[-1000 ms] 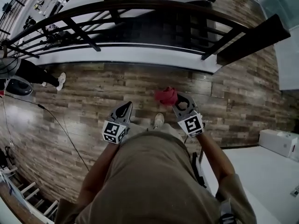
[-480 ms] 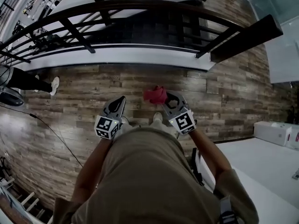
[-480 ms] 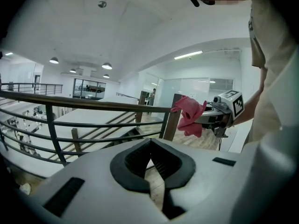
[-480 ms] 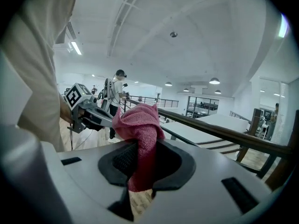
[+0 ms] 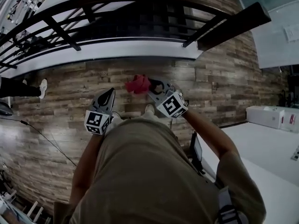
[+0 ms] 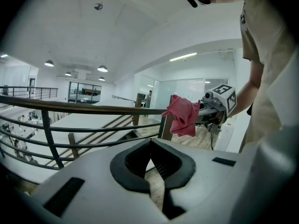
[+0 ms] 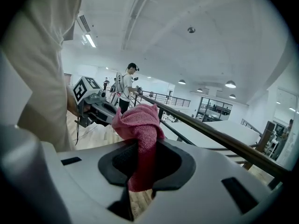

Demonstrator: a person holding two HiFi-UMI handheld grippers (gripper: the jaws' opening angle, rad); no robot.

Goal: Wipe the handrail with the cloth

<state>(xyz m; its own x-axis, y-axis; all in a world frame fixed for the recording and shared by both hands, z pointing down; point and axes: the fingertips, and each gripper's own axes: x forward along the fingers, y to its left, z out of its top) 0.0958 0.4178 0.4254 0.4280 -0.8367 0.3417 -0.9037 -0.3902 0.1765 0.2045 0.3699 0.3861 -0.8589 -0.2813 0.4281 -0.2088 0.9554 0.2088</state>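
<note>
My right gripper (image 5: 150, 84) has its jaws pinching the pink cloth (image 5: 137, 84). A bunched fold stands up above the pads and a short tail hangs below them. The cloth is held in the air over the wooden floor (image 5: 70, 92), on the near side of the railing. From the head view it looks apart from the dark handrail (image 6: 93, 108), which curves across the far side of the scene. My left gripper (image 5: 110, 94) sits just left of the right one at about the same height, its jaws pressed together with nothing between them. Both grippers point toward the railing. In the right gripper view a person (image 7: 125, 90) stands far off along the rail. A white box (image 5: 264, 116) sits on the floor at the right.
</note>
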